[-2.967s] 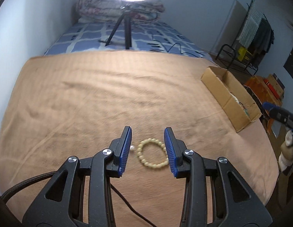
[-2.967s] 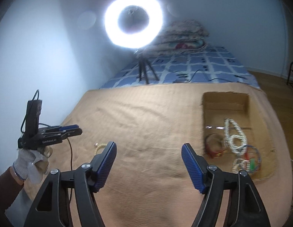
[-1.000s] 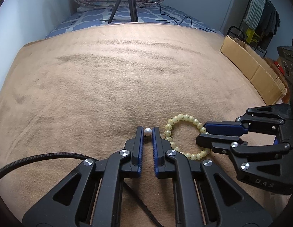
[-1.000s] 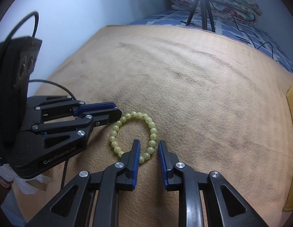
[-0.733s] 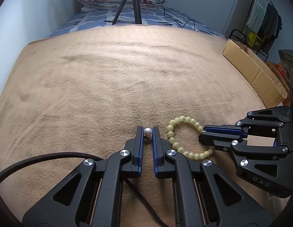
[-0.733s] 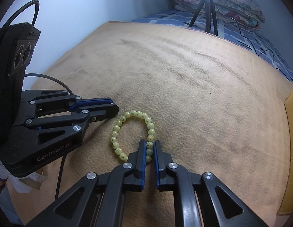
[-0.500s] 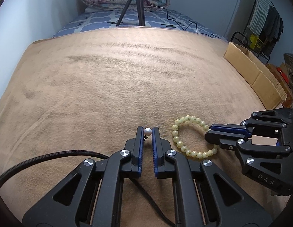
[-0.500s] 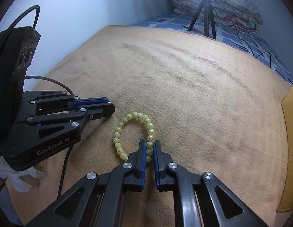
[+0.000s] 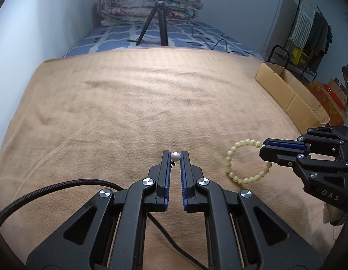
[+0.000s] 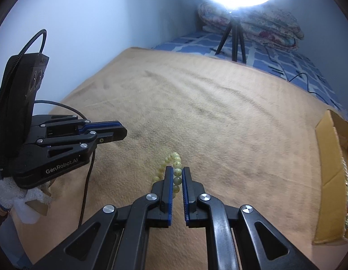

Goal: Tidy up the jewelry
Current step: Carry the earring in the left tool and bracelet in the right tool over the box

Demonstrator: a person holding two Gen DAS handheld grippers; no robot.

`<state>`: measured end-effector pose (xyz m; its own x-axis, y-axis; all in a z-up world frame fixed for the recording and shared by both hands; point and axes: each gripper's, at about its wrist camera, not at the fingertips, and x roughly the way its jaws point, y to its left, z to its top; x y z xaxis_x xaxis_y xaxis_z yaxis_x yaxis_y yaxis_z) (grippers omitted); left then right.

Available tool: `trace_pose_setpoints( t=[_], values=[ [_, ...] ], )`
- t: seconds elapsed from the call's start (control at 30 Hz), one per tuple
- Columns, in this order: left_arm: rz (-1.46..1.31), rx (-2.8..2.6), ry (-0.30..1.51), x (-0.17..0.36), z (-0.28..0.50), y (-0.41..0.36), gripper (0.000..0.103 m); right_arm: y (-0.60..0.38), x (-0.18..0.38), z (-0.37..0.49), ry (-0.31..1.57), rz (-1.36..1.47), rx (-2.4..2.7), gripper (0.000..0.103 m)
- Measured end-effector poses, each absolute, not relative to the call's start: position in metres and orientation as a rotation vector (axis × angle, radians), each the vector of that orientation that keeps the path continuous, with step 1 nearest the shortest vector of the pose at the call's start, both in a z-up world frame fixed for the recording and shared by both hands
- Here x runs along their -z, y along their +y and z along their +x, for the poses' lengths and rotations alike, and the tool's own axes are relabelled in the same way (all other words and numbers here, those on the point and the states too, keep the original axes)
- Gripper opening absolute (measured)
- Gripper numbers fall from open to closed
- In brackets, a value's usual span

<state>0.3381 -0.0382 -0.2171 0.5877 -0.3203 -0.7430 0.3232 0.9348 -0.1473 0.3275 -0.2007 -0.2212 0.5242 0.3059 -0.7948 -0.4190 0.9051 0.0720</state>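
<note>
Gripping one bracelet (image 9: 246, 162), one pearl (image 9: 175, 156)

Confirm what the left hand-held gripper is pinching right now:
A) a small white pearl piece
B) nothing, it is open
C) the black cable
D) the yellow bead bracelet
A: in the left wrist view the left hand-held gripper is shut on a small white pearl piece at its fingertips, while the yellow bead bracelet hangs from the right hand-held gripper.
</note>
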Motion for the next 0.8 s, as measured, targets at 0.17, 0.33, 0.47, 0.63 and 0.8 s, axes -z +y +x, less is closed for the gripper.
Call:
trace_pose_setpoints(
  t=[0.17, 0.33, 0.47, 0.63, 0.8],
  values=[
    [0.006, 0.395, 0.846, 0.204, 0.331, -0.051, 0.006, -0.223, 0.208, 0.314, 0.904, -0.116, -0.418, 0.005],
    [0.012, 0.423, 0.826, 0.191, 0.325, -0.066, 0.006, -0.248, 0.195, 0.300, 0.882, -0.100, -0.397, 0.005],
    [0.013, 0.446, 0.814, 0.182, 0.322, -0.081, 0.006, -0.268, 0.187, 0.290, 0.866, -0.087, -0.376, 0.005],
    [0.019, 0.480, 0.797, 0.171, 0.319, -0.104, 0.006, -0.297, 0.176, 0.278, 0.846, -0.072, -0.350, 0.005],
    [0.024, 0.519, 0.781, 0.160, 0.317, -0.131, 0.006, -0.330, 0.159, 0.261, 0.814, -0.057, -0.317, 0.005]
  ],
)
